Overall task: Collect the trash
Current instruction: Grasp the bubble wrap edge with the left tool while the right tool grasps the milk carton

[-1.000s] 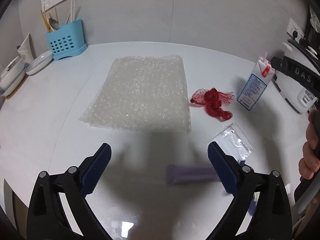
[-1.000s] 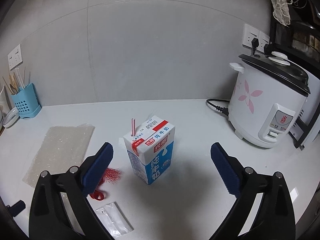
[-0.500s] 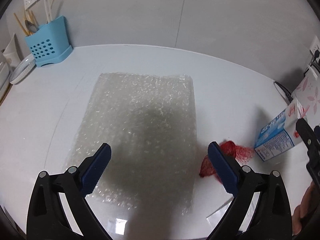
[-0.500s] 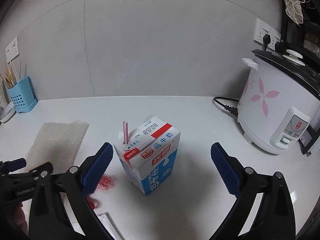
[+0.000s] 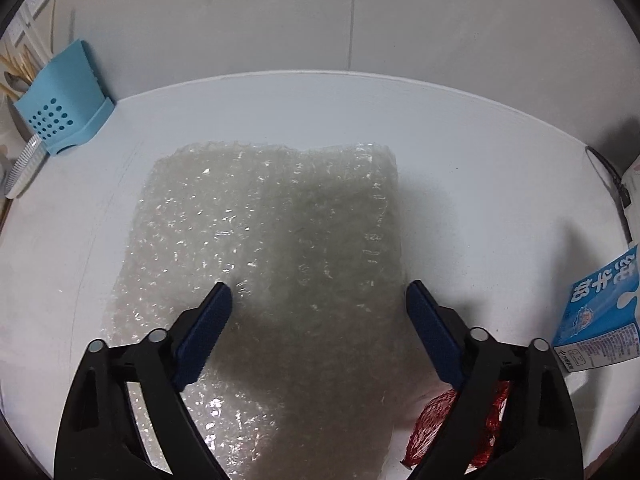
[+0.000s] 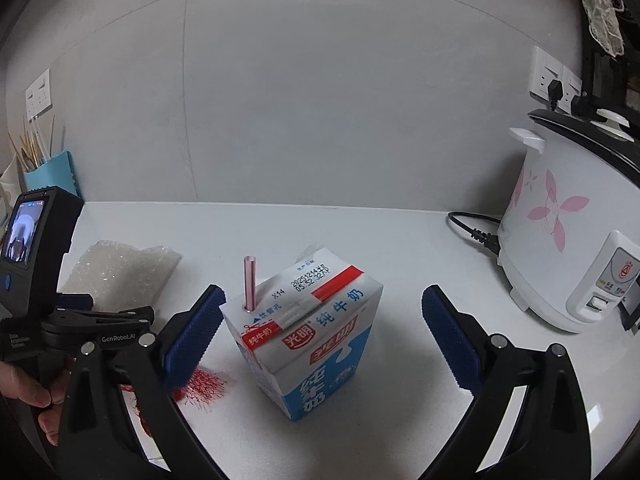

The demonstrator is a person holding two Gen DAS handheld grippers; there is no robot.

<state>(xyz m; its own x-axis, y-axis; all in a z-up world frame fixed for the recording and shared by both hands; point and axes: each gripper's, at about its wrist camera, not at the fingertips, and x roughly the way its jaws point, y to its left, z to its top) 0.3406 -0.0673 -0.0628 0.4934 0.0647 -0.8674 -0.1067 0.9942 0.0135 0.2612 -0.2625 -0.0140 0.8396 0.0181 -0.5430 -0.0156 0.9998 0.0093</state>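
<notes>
A sheet of clear bubble wrap (image 5: 272, 248) lies flat on the white counter (image 5: 480, 168). My left gripper (image 5: 318, 304) hovers over its near right part, jaws closing, pads apart and not pressing anything. Red mesh netting (image 5: 432, 420) lies at the lower right, partly behind the right finger. A blue and white milk carton (image 6: 312, 340) with a pink straw (image 6: 250, 284) stands upright. My right gripper (image 6: 322, 308) is open just in front of it, one finger on each side, not touching. The left gripper's body (image 6: 44, 280), held by a hand (image 6: 24, 396), shows at the left.
A white rice cooker (image 6: 568, 240) with a black cord (image 6: 476, 232) stands at the right. A blue utensil holder (image 5: 64, 108) and a plate (image 5: 24, 168) stand at the back left by the wall. Wall sockets (image 6: 552, 76) sit behind the cooker.
The left gripper moved forward over the bubble wrap and its jaws narrowed; the purple item and clear bag left its view. The right gripper edged closer to the carton, still open.
</notes>
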